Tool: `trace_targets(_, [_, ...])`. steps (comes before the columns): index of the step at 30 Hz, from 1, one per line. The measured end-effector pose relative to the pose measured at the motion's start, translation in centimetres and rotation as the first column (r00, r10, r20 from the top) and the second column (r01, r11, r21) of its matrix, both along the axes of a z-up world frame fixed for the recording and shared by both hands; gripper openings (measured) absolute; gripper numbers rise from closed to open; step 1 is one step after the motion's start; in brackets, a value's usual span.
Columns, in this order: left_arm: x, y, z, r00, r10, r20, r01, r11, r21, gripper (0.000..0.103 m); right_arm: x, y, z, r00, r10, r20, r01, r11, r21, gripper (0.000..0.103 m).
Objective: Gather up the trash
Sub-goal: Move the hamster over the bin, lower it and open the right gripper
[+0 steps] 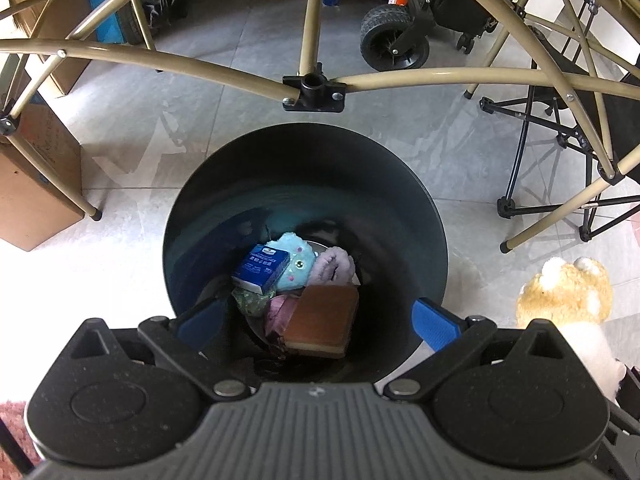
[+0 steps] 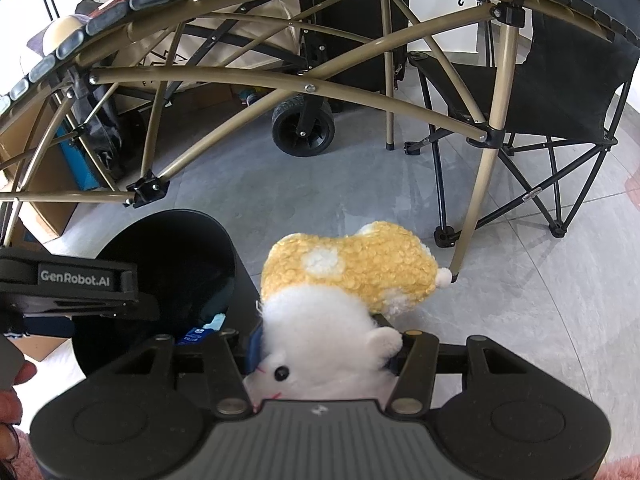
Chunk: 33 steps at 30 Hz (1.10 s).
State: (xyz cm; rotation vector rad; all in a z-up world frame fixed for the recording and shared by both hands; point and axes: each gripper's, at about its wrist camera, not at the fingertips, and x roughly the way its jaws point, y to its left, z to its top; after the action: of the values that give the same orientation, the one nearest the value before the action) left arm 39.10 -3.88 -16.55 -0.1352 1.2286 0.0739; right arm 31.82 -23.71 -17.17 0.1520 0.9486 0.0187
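Observation:
A dark round trash bin (image 1: 424, 208) stands on the tiled floor, right under my left gripper (image 1: 316, 326), which is open and empty above its mouth. Inside lie a blue box (image 1: 262, 266), a light blue plush (image 1: 298, 266), a lilac plush (image 1: 334, 266), a brown sponge (image 1: 322, 322) and crumpled wrappers. My right gripper (image 2: 324, 350) is shut on a yellow-and-white plush hamster (image 2: 348, 272), held just right of the bin (image 2: 168, 232). The hamster also shows at the right edge of the left wrist view (image 1: 566, 294).
A beige folding table frame (image 1: 312, 80) arches over the bin. A black folding chair (image 2: 560, 88) stands to the right. A black cart wheel (image 1: 394, 38) and cardboard boxes (image 1: 36, 184) lie behind and to the left. A pink rug (image 1: 12, 432) is near me.

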Motion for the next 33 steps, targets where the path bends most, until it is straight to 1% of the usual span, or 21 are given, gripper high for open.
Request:
trace_targets(10, [-0.7, 1.6, 0.9, 1.000, 0.007, 0.021, -0.007, 1.000, 0.000, 0.103, 0.1, 1.3, 0.6, 0.999, 0.032, 0.018, -0.032, 0.999, -0.006, 0.052])
trace_targets(16, [-1.4, 3.4, 1.6, 0.999, 0.029, 0.043, -0.029, 1.000, 0.008, 0.103, 0.2, 3.0, 1.2, 0.997, 0.071, 0.030, -0.071, 0.997, -0.008, 0.052])
trace_targets(23, [-2.5, 6.8, 2.3, 0.994, 0.080, 0.068, -0.082, 0.997, 0.014, 0.103, 0.4, 6.3, 1.9, 0.989, 0.141, 0.052, -0.140, 0.990, -0.018, 0.052])
trace_targets(33, [-4.3, 12.9, 2.4, 0.980, 0.184, 0.081, -0.186, 0.982, 0.015, 0.103, 1.6, 11.9, 1.7, 0.970, 0.242, 0.027, -0.241, 0.969, -0.044, 0.052])
